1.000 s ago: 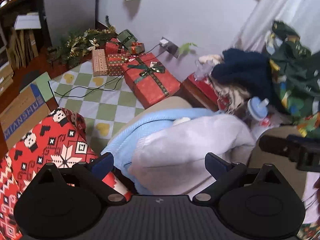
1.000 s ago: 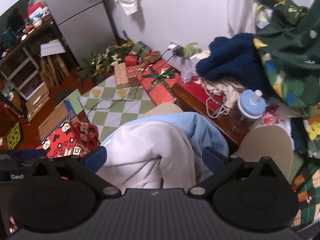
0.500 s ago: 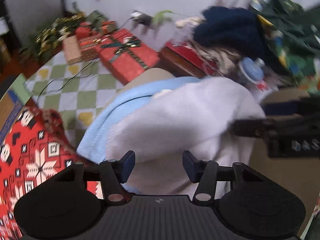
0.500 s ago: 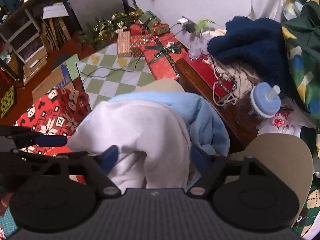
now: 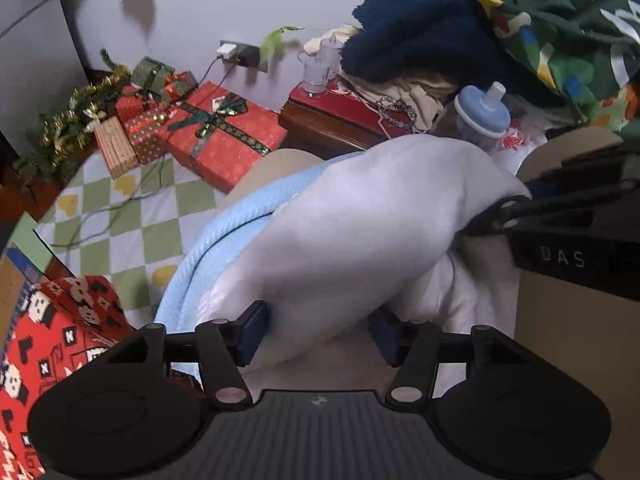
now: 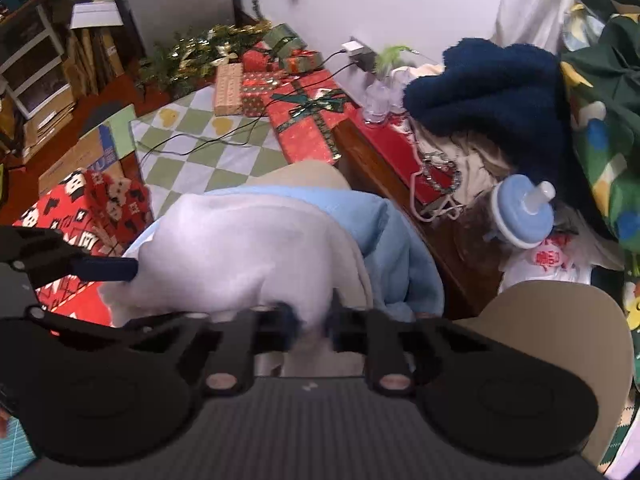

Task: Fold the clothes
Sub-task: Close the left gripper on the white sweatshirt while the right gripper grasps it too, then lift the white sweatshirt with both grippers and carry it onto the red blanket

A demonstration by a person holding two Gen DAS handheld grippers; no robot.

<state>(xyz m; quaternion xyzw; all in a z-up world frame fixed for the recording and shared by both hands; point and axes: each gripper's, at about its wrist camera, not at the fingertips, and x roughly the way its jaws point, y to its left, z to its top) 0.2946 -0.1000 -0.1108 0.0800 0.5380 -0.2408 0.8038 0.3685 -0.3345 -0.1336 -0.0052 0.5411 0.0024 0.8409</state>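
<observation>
Checkered rug (image 5: 132, 216) beyond fleecy white garment (image 5: 352, 232)

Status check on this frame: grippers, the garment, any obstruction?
Left gripper and right gripper both clamped on white garment. It lies bunched over light blue garment. Nothing blocking.

A soft, matt fleece is seen in the white garment (image 5: 352, 220), under which a ribbed light-blue knit cloth (image 5: 208, 240) is laid. The left gripper (image 5: 318, 334) and right gripper (image 6: 308, 322) are made of matt black plastic, with dark blue pads and a ridged base. Behind the white garment, glossy red paper is shown on the gift box (image 5: 224, 136), beside it polished dark wood on the side table (image 5: 324, 128), and on that table a plush navy fabric (image 5: 420, 32).
</observation>
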